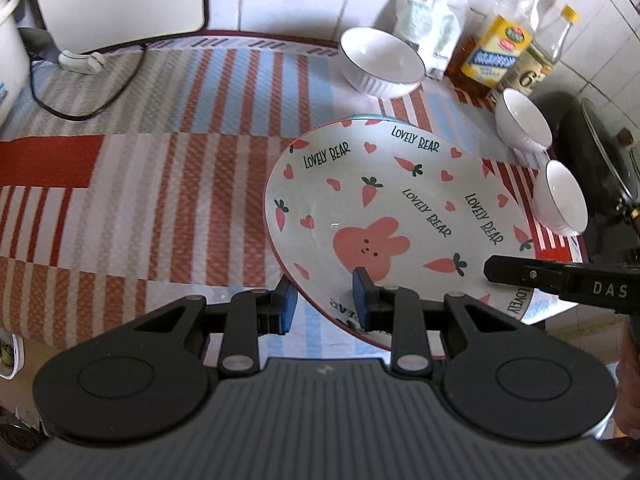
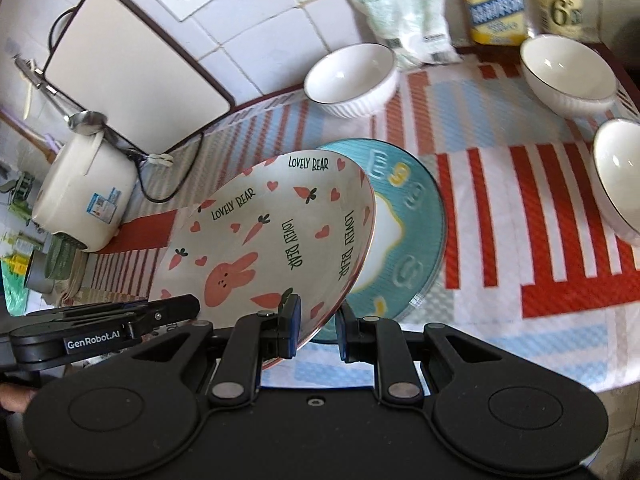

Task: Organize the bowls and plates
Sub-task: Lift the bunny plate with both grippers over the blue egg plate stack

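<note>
A white "Lovely Bear" plate (image 1: 384,208) with a pink rabbit and carrots is tilted above a blue plate (image 2: 404,236) that lies on the striped cloth. My left gripper (image 1: 324,304) has its fingers on either side of the near rim, with a gap showing. My right gripper (image 2: 318,326) straddles the opposite rim (image 2: 320,320) of the same plate, also with a gap. The right gripper shows in the left wrist view (image 1: 560,280). Three white ribbed bowls stand behind: one large (image 1: 380,62), two smaller (image 1: 522,124) (image 1: 562,198).
Bottles (image 1: 500,48) and a white bag (image 1: 432,24) stand against the tiled wall. A black pan (image 1: 596,148) is at the far right. A white rice cooker (image 2: 86,196), its cable and a cutting board (image 2: 132,68) stand at the left. The table edge (image 2: 520,360) runs close to the grippers.
</note>
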The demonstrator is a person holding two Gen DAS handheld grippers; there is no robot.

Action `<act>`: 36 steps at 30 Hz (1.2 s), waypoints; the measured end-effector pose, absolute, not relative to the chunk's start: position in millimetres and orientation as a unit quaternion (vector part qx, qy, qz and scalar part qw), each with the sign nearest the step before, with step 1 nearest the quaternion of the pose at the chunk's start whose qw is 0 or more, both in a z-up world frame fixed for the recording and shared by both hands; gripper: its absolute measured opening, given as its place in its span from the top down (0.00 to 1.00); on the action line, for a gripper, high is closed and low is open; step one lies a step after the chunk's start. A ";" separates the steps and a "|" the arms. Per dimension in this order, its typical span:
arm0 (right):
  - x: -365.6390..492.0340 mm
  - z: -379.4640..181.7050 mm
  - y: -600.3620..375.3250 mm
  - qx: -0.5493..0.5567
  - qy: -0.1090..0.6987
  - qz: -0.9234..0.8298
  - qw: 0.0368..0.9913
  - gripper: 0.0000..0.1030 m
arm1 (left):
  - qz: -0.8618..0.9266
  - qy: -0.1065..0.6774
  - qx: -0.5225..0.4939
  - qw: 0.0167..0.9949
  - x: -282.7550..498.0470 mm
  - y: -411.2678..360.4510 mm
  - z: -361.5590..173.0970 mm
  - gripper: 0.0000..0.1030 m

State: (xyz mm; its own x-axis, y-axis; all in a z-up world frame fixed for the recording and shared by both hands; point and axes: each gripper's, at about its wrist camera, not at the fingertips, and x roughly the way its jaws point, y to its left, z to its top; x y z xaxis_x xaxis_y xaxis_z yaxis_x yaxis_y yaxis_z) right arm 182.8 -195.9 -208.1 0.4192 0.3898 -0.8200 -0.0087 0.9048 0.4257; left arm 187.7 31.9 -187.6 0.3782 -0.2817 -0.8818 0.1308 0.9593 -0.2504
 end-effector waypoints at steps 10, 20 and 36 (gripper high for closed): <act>180.5 -232.8 -218.1 0.192 0.534 0.095 0.818 0.78 | -0.143 0.546 -0.056 0.823 196.9 6.2 -216.9 0.73; 186.0 -244.8 -224.3 0.200 0.540 0.089 0.813 0.78 | -0.154 0.551 -0.049 0.819 207.9 1.2 -228.4 0.73; 189.1 -237.8 -199.3 0.106 0.554 0.053 0.824 0.68 | -0.148 0.592 -0.081 0.788 215.0 1.3 -236.5 0.73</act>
